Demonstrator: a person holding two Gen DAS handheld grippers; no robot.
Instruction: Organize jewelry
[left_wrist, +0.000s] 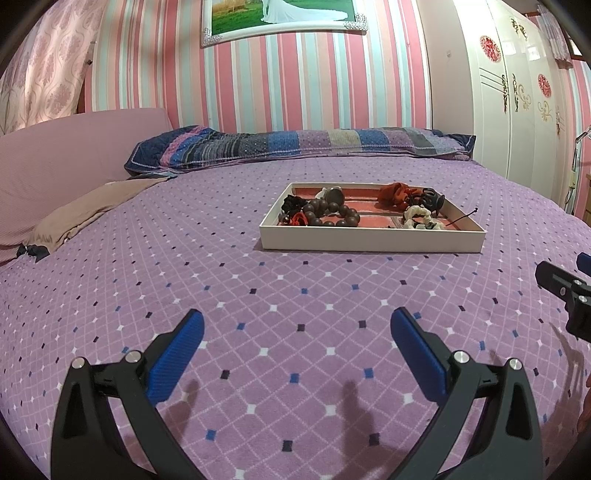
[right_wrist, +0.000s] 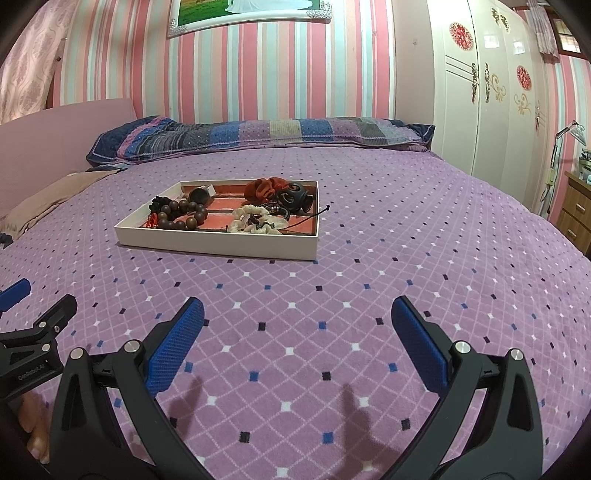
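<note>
- The left tool (left_wrist: 297, 328) hangs low over the purple diamond-patterned bedspread (left_wrist: 221, 280), its blue-padded fingers (left_wrist: 177, 354) spread wide with nothing between them.
- The right tool (right_wrist: 297, 321) is released the same way, fingers (right_wrist: 421, 347) far apart over bare bedspread (right_wrist: 406, 258), grasping nothing.
- Each tool shows at the edge of the other's view; the two sit side by side, both well short of the tray.
- A shallow white tray (left_wrist: 371, 240) with a reddish lining lies flat on the bed, ahead of both tools and short of the striped pillow (left_wrist: 295, 144).
- Inside the tray (right_wrist: 218, 245), a bracelet of large dark wooden beads (right_wrist: 181, 218) fills the left part, with a small red piece (right_wrist: 152, 220) at its near end.
- A red scrunchie (right_wrist: 262, 187) lies at the far side, just beside a black hair claw (right_wrist: 293, 197).
- A cream scrunchie (right_wrist: 255, 219) lies toward the near right; a thin dark cord (right_wrist: 314, 214) sticks up over the right wall.
- A white wardrobe (right_wrist: 480, 92) stands to the right of the bed.
</note>
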